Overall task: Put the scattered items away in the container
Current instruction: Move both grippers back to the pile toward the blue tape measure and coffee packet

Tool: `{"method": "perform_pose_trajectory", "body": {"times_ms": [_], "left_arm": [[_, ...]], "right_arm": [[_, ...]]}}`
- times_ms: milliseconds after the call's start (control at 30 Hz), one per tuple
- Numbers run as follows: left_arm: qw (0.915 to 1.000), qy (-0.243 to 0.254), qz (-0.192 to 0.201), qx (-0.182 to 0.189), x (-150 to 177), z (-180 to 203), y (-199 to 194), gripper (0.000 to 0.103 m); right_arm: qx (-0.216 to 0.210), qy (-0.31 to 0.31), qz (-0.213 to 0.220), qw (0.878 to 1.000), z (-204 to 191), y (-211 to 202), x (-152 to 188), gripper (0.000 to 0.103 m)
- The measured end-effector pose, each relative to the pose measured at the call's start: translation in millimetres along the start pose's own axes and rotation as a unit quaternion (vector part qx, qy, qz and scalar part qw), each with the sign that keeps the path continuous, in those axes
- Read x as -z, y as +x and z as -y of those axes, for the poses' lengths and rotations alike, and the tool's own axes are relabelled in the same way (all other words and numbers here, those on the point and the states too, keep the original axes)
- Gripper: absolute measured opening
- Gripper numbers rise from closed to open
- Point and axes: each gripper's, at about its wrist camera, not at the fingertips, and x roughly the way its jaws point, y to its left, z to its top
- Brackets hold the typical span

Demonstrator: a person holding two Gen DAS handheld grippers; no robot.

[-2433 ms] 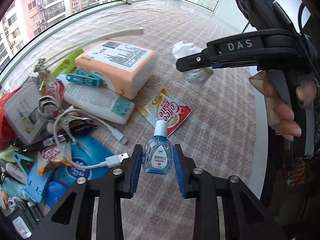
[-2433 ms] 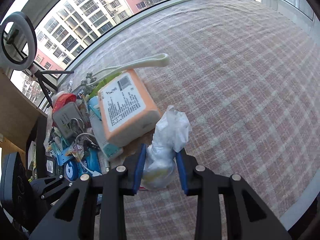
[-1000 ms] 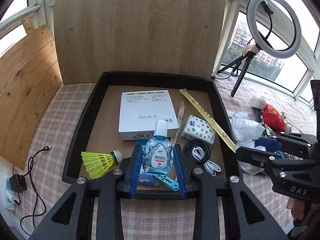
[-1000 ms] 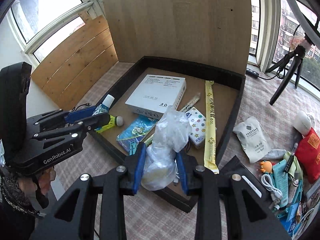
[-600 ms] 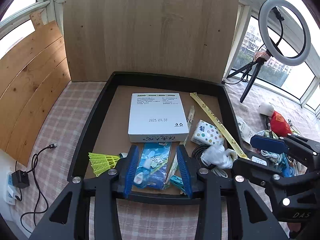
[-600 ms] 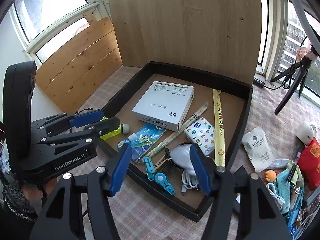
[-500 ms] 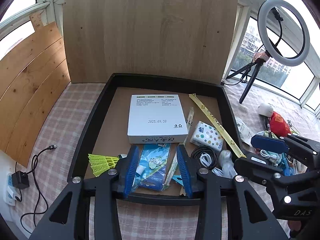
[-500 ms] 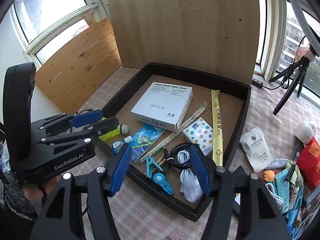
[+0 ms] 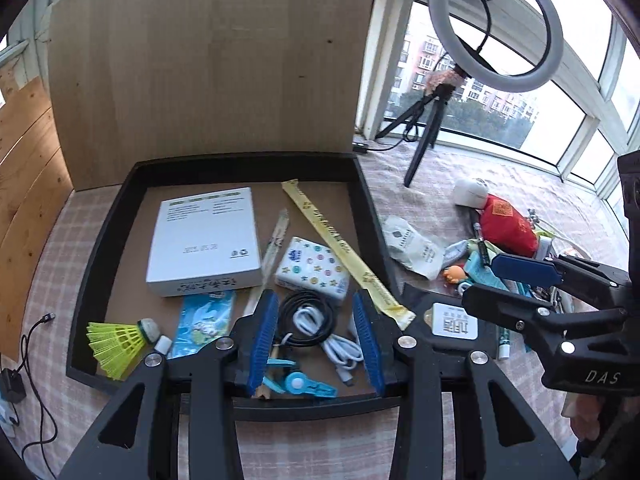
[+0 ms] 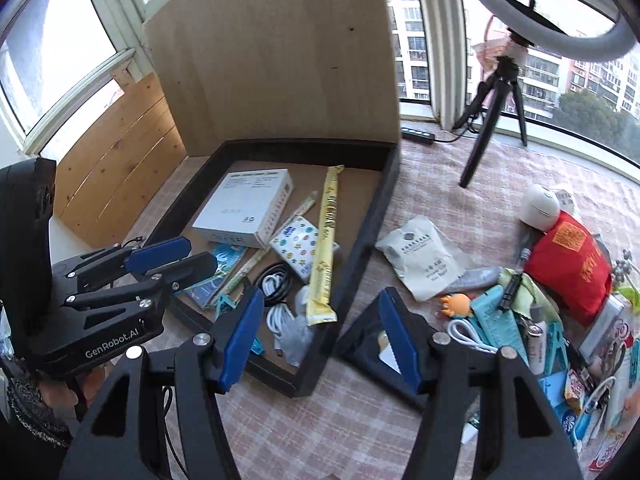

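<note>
A: What is seen, big to small?

B: A checked cloth [image 10: 460, 184] covers the floor. A tall wooden board [image 9: 208, 64] is stood against the far side of a black tray [image 9: 370, 216]. The ring light [image 9: 496, 28] on its tripod is placed far right, by the windows.

A: Tray contents?

B: A white box [image 9: 204, 246] is laid far left. To its right a long yellow packet [image 9: 344, 250] is set diagonally, with a tissue pack [image 9: 314, 270] printed with stars between them. A blue sachet [image 9: 204, 320] and a yellow-green shuttlecock [image 9: 118, 338] are lodged near left. A coiled black cable [image 9: 306, 318] and a white USB cable [image 9: 340, 350] are laid near centre, a blue clip [image 9: 298, 382] by the near wall. A crumpled plastic bag [image 10: 296, 338] is seen in the near right corner in the right wrist view, touching the white cable.

A: Outside the tray?

B: The scattered pile is kept on the right: a white pouch [image 10: 424, 258], a red pouch [image 10: 568, 260], a small orange toy [image 10: 456, 304], more packets and cables, not all identifiable. A dark flat pack [image 10: 376, 350] lies just beside the tray's near right corner.

A: Grippers?

B: Left gripper [image 9: 316, 338]: jaws parted moderately, just widened, nothing gripped; held over the tray's near edge. Right gripper [image 10: 320, 338]: jaws spread wide, just opened, nothing between the pads; held over the near right corner.
</note>
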Motion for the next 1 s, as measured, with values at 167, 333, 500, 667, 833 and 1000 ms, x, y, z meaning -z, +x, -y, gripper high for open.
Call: {"method": "perform_pose_trajectory", "body": {"times_ms": [167,333,500,667,833,1000], "left_arm": [[0.9986,0.038,-0.014,0.035,-0.5,54.0,13.8,0.037],[0.9936,0.083,-0.025,0.073,-1.3,113.5,25.4,0.037],[0.9852,0.131,-0.037,0.104,-0.1,167.2,34.3,0.037],[0.9767,0.161,-0.053,0.132,4.8,207.8,42.8,0.037],[0.9672,0.189,-0.078,0.151,14.8,239.3,56.0,0.037],[0.9536,0.231,-0.111,0.158,37.4,265.1,69.9,0.037]], "right_arm": [[0.035,0.039,0.013,0.999,51.6,-25.3,16.0,0.059],[0.075,0.086,0.023,0.993,114.1,-57.1,35.3,0.059],[0.127,0.135,0.039,0.982,177.7,-96.5,59.4,0.059],[0.174,0.180,0.038,0.967,239.0,-129.8,87.5,0.059],[0.194,0.224,0.037,0.954,283.9,-153.4,117.4,0.059],[0.203,0.240,0.019,0.949,302.0,-162.3,147.5,0.059]]}}
